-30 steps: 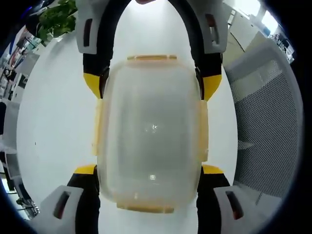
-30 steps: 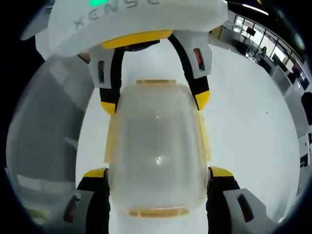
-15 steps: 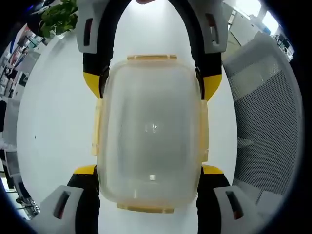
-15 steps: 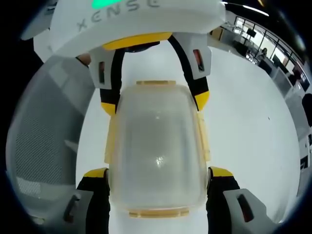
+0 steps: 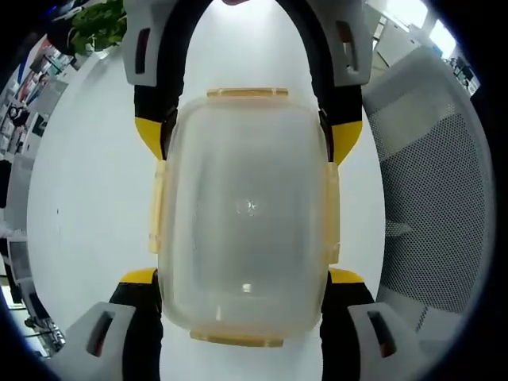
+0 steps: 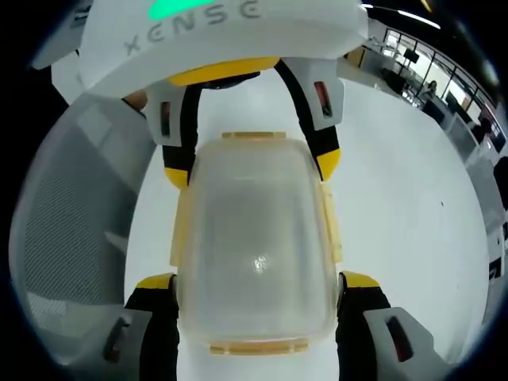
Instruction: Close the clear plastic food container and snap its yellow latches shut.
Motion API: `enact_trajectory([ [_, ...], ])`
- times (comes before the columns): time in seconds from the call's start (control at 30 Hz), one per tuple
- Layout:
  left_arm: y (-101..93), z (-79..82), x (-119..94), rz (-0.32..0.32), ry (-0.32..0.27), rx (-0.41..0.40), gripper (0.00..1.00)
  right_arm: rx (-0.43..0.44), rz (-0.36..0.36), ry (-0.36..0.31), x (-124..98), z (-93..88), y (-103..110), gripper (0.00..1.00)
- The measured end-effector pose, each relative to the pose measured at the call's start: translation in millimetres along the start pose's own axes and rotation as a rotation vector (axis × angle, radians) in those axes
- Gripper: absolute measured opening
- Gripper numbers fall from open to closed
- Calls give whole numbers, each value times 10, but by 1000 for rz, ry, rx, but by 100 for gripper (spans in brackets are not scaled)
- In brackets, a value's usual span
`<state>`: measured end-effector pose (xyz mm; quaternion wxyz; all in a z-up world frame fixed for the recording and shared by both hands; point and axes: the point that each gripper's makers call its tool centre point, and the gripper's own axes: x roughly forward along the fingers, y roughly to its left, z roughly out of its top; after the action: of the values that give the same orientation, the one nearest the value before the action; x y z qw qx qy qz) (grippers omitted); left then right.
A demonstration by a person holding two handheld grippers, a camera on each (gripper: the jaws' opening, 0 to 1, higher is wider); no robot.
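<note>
The clear rectangular plastic food container (image 5: 244, 218) with its lid on sits on a white tabletop (image 5: 87, 182), held from opposite ends by both tools. In the left gripper view, the left gripper (image 5: 242, 278) straddles the container's near end, its yellow-tipped black jaws set wide and pressed against both long sides. The right gripper (image 5: 248, 135) enters from the top and brackets the far end the same way. The right gripper view mirrors this arrangement — container (image 6: 254, 246) centred, right gripper (image 6: 255, 282) below, left gripper (image 6: 250, 163) above. Pale yellow latches (image 5: 247, 94) line all four edges; the side latches (image 5: 159, 206) lie flat against the walls. A grey mesh chair back (image 5: 429, 190) stands beside the table.
</note>
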<state>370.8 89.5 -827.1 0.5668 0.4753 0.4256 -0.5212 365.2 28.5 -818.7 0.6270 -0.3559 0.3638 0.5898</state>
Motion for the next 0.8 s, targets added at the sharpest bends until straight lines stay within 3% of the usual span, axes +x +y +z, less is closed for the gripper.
enact_trajectory([
  [0.8, -11, -171, -36, 3, -25, -7, 83, -2, 0, -10, 88, 165, 22, 83],
])
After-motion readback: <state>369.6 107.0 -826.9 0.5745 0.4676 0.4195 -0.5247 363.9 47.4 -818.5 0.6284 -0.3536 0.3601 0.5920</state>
